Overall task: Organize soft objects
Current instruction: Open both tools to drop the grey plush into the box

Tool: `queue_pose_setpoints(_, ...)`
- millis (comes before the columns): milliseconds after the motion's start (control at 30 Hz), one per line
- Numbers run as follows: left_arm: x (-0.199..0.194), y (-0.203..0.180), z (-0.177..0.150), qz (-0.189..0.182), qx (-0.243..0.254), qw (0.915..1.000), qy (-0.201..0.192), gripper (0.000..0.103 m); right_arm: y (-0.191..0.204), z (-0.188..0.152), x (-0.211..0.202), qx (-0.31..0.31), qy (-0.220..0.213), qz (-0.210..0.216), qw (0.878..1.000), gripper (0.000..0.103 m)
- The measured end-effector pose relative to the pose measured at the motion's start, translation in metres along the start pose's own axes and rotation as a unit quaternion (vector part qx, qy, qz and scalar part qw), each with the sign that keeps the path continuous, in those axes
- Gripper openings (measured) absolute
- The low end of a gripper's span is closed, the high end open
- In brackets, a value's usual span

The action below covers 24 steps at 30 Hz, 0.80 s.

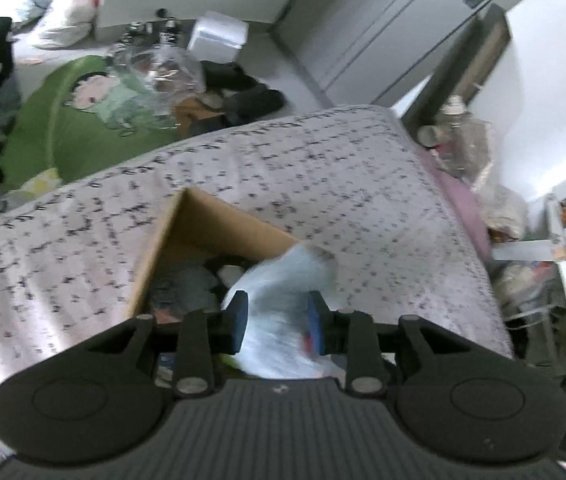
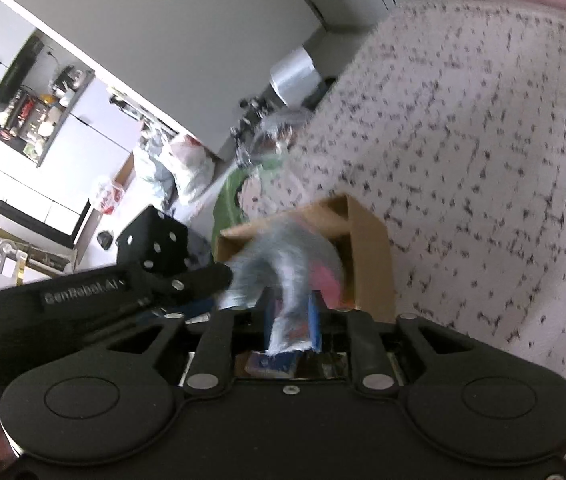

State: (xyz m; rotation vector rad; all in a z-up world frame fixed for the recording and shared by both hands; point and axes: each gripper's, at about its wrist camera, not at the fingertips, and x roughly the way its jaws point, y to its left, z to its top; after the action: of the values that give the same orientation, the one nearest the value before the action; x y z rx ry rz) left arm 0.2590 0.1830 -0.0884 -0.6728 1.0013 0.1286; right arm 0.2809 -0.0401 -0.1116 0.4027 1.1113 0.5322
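A pale blue-grey soft cloth (image 1: pixel 283 280), like a sock with a pink patch, hangs over an open cardboard box (image 1: pixel 219 224) on the bed. My left gripper (image 1: pixel 278 320) has its blue pads on both sides of the cloth's lower end, pressed against it. In the right wrist view the same cloth (image 2: pixel 287 248) arches over the box (image 2: pixel 371 248). My right gripper (image 2: pixel 291 316) is shut on its other end. The left gripper (image 2: pixel 215 290) reaches in from the left and touches the cloth. Grey and dark soft items (image 1: pixel 187 284) lie inside the box.
The box rests on a bed with a pink speckled sheet (image 1: pixel 323 168). Beyond the bed lie a green cartoon blanket (image 1: pixel 63 120), clear plastic bags (image 1: pixel 163 68) and dark clothes (image 1: pixel 251 96). A black cube with white dots (image 2: pixel 155 240) sits left of the box.
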Motion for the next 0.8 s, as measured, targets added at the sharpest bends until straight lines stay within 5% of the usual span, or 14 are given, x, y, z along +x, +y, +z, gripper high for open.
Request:
queue_pose_setpoints(67,-0.001,0.003,0.002,0.001,-0.003,1.0000,0.003,0.033,-0.005,-0.002,-0.005,0.003,-0.005,-0.009,1.000,0.040)
queue_pose_setpoints(500,-0.023,0.002,-0.016,0.035,0.017,0.9992,-0.010,0.072,-0.027,-0.015,-0.041,0.022,-0.026,-0.034,0.999,0.056)
queue_pose_setpoints(800,-0.040,-0.007,-0.034,0.061,0.044,0.9970,-0.019,0.082,-0.027,-0.024,-0.072,-0.007,-0.057,-0.067,0.996,0.090)
